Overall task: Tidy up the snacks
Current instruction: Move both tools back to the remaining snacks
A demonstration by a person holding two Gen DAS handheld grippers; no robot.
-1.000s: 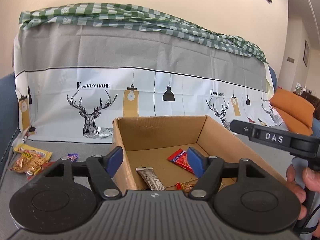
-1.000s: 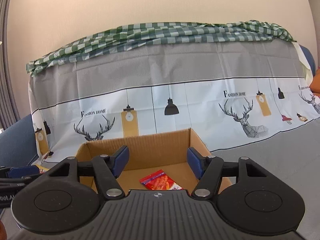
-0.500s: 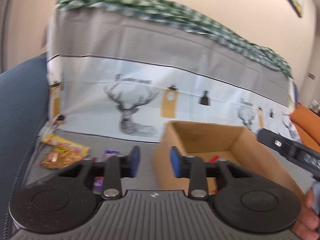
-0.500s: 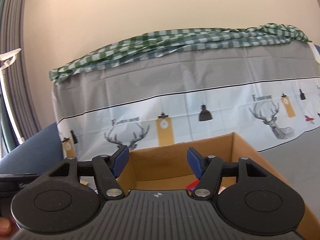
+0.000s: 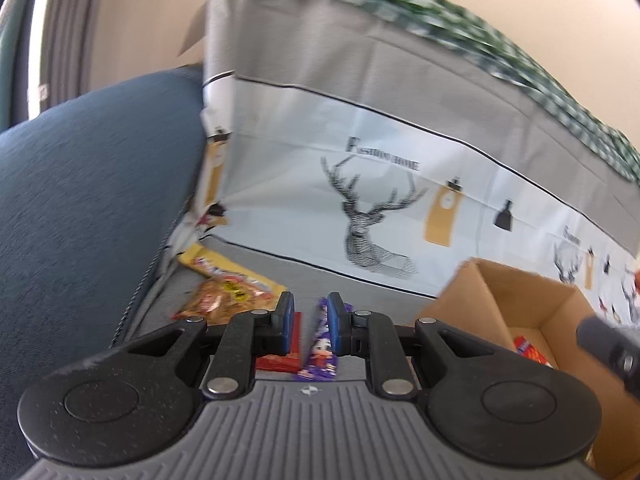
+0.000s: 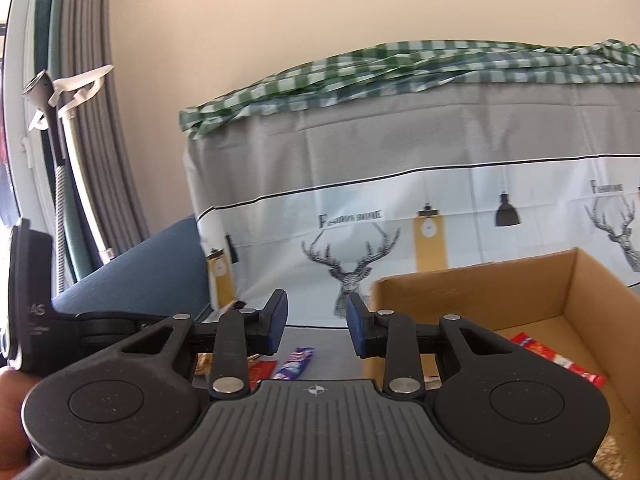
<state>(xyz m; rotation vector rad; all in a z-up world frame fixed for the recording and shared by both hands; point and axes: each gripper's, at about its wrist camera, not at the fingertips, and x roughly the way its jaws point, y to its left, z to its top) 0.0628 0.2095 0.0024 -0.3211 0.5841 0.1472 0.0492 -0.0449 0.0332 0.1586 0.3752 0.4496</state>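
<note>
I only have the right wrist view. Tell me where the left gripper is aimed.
Observer: The left gripper points down at the purple wrapper, which shows through the gap between its jaws.
Operator: Report whether those jaws hold anything.
Observer: Nothing is clamped. The jaws stand open by a narrow gap, and I cannot tell if they touch the wrapper.
Operator: List what lies farther back on that side.
Observer: A yellow snack bag lies beyond the wrapper, close to the blue armrest.
</note>
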